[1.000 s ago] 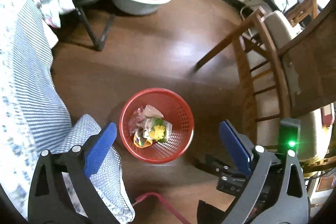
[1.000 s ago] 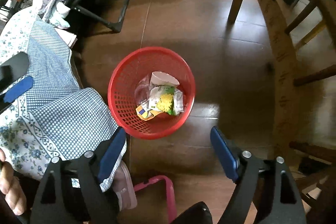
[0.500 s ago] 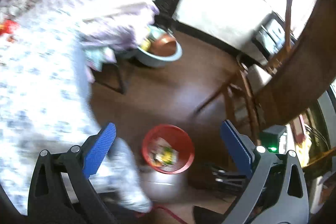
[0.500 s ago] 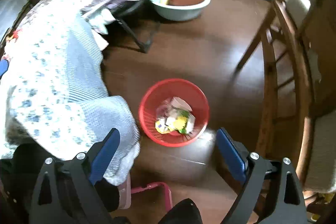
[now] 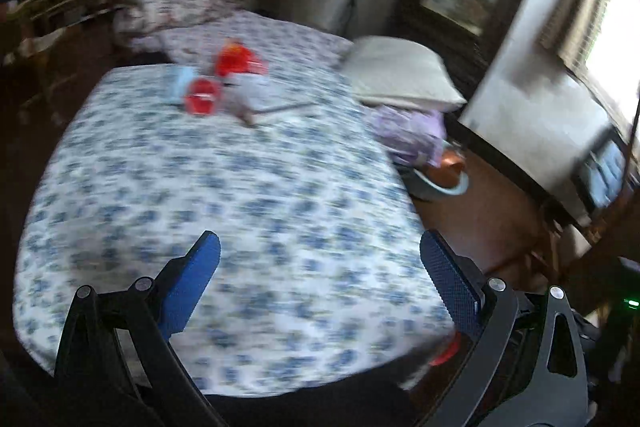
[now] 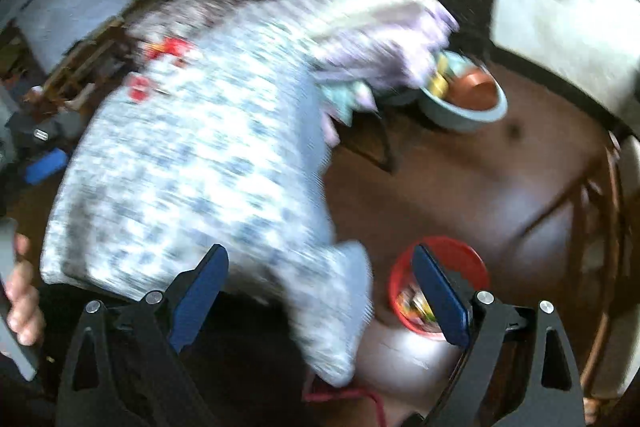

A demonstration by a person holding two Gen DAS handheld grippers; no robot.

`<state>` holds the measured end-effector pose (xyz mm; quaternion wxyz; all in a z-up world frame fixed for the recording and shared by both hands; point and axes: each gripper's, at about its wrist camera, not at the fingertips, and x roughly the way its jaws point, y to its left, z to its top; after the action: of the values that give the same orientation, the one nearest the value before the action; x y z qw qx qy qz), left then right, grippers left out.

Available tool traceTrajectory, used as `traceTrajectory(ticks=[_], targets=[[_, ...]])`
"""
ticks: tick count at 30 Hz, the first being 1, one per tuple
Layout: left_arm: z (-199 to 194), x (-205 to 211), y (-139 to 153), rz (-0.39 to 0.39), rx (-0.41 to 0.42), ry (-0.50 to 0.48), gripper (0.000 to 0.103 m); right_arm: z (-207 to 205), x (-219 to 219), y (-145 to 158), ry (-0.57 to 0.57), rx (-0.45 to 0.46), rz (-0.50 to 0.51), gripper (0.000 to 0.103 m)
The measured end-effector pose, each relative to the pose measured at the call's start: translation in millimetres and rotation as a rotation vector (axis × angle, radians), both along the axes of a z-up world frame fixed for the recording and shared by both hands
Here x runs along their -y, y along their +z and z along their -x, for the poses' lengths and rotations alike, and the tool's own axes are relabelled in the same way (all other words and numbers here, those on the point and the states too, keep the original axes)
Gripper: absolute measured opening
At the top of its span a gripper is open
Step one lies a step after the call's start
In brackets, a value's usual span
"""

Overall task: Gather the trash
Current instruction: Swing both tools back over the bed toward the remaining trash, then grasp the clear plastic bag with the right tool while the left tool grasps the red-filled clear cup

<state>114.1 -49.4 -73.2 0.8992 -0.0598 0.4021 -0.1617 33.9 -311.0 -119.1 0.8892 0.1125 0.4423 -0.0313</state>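
Red trash items [image 5: 204, 97] and a red wrapper [image 5: 239, 61] lie at the far end of a bed with a blue-flowered sheet [image 5: 224, 195]; they are blurred. They also show in the right wrist view [image 6: 140, 87]. My left gripper [image 5: 320, 259] is open and empty above the bed's near part. My right gripper [image 6: 320, 267] is open and empty over the bed's corner. The red trash basket [image 6: 472, 259] with wrappers stands on the floor, partly behind my right finger.
A white pillow [image 5: 400, 75] and purple cloth [image 5: 416, 131] lie at the bed's right edge. A pale basin with a brown bowl [image 6: 468, 103] sits on the wooden floor. A wooden chair [image 6: 600, 227] stands at right.
Both grippers have swung up and left from over the red basket toward the bed. The basket has dropped to the lower right of the right view and out of the left view.
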Motion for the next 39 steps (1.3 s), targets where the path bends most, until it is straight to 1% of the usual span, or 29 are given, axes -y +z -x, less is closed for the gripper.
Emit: traceTrajectory(ticks=[3, 7, 11, 14, 16, 21, 23, 25, 27, 28, 30, 31, 32, 34, 37, 39], targets=[[-2, -24, 2, -0.027, 0.006, 0.069, 0.096, -14, -29, 13, 0.056, 0.023, 0.011, 0.094], [-6, -53, 1, -0.005, 0.005, 0.129, 0.096, -22, -51, 24, 0.087, 0.031, 0.007, 0.094], [-9, -72, 1, 0.005, 0.020, 0.169, 0.096, -18, -69, 35, 0.098, 0.032, 0.027, 0.094], [-10, -82, -3, -0.042, 0.048, 0.217, 0.096, -16, -77, 42, 0.100, 0.037, 0.047, 0.094], [-11, -89, -3, -0.056, 0.055, 0.235, 0.096, -15, -84, 47, 0.106, 0.040, 0.058, 0.094], [-11, -109, 4, -0.051, 0.084, 0.283, 0.096, -24, -101, 57, 0.140, 0.061, 0.073, 0.095], [-13, -113, 1, -0.027, 0.062, 0.286, 0.096, -33, -106, 61, 0.146, 0.073, 0.060, 0.096], [-17, -118, -2, 0.012, 0.030, 0.285, 0.096, -50, -112, 63, 0.149, 0.095, 0.030, 0.096], [-24, -124, -2, 0.007, 0.014, 0.307, 0.096, -69, -117, 65, 0.148, 0.105, 0.015, 0.096], [-27, -126, -1, 0.000, 0.012, 0.318, 0.096, -87, -122, 67, 0.152, 0.120, -0.007, 0.096], [-37, -131, 1, -0.008, -0.001, 0.337, 0.096, -111, -131, 67, 0.157, 0.129, -0.019, 0.096], [-44, -134, 3, -0.003, -0.010, 0.340, 0.096, -133, -138, 67, 0.166, 0.123, -0.023, 0.096], [-53, -136, 5, -0.004, -0.016, 0.341, 0.096, -146, -141, 67, 0.169, 0.122, -0.025, 0.096], [-72, -136, 11, -0.027, -0.014, 0.346, 0.096, -183, -151, 64, 0.176, 0.118, 0.006, 0.096], [-108, -134, 23, -0.052, -0.004, 0.364, 0.096, -225, -157, 56, 0.172, 0.106, 0.031, 0.096], [-134, -134, 27, -0.044, -0.001, 0.379, 0.096, -253, -158, 48, 0.165, 0.102, 0.039, 0.096]])
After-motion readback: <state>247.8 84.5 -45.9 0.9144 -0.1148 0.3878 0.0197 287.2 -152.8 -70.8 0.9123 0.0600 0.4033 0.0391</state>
